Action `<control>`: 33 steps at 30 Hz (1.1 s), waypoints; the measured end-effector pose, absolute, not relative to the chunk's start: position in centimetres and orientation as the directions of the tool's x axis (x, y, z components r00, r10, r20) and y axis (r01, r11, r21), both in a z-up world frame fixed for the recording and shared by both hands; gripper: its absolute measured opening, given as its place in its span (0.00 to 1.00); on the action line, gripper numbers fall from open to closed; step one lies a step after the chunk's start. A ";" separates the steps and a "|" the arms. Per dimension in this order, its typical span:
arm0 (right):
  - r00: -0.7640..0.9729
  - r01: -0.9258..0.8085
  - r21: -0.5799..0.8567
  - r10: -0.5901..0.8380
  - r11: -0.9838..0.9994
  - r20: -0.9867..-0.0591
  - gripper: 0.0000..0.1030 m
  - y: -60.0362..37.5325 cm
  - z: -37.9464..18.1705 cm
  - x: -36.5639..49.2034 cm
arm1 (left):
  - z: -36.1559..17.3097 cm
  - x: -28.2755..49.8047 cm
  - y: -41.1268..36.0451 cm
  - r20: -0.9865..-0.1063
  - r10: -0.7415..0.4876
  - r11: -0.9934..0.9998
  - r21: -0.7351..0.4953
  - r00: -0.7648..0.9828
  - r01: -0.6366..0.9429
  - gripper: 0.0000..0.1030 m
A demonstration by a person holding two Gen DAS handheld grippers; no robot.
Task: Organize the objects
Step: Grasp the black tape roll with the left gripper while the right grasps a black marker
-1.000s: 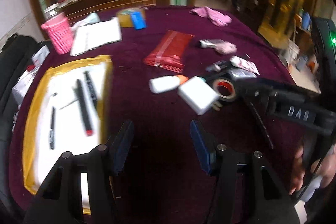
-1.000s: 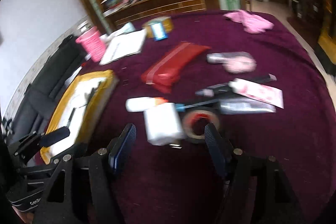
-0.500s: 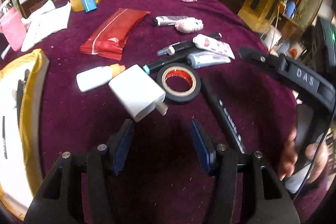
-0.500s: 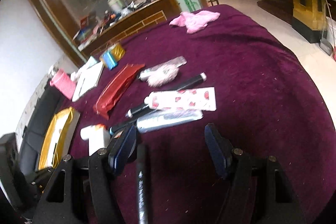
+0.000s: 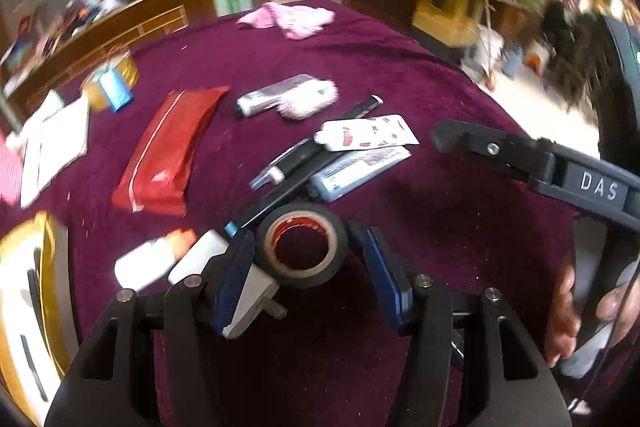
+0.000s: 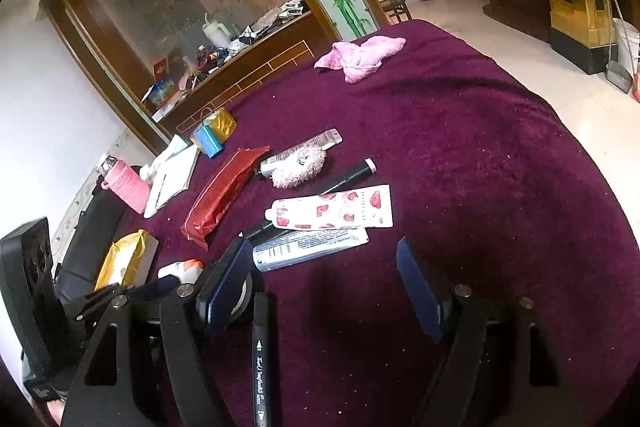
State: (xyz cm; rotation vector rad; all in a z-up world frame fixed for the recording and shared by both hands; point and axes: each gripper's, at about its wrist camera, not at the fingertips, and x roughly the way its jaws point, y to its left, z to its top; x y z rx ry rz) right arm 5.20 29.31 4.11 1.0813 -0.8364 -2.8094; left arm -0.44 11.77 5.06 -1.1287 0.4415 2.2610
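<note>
Left gripper (image 5: 306, 267) parted around the black tape roll (image 5: 301, 244) — pads not pressing. Right gripper (image 6: 324, 291) just widened, ungripped — black marker (image 6: 261, 359) lying between its fingers.

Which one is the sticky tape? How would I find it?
Start at the big purple table cloth and look at its near edge, right between the left tongs. The tape roll lies flat there, next to a white block. It is the only black ring, with a hole and a red-and-tan inside.
</note>
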 end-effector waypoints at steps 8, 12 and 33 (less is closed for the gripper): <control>-0.748 -0.182 0.505 -0.215 -0.844 -0.628 0.68 29.4 3.5 5.0 | 2.7 -1.1 13.2 -0.855 0.343 -0.717 0.030 -0.390 -0.696 0.53; -0.738 -0.186 0.508 -0.222 -0.841 -0.637 0.68 29.4 3.2 4.9 | 2.5 -0.8 13.3 -0.862 0.388 -0.688 -0.036 -0.325 -0.725 0.53; -0.690 -0.208 0.544 -0.272 -0.813 -0.671 0.68 29.6 1.6 4.4 | 2.5 4.6 13.4 -0.930 0.364 -0.410 -0.103 -0.059 -0.906 0.53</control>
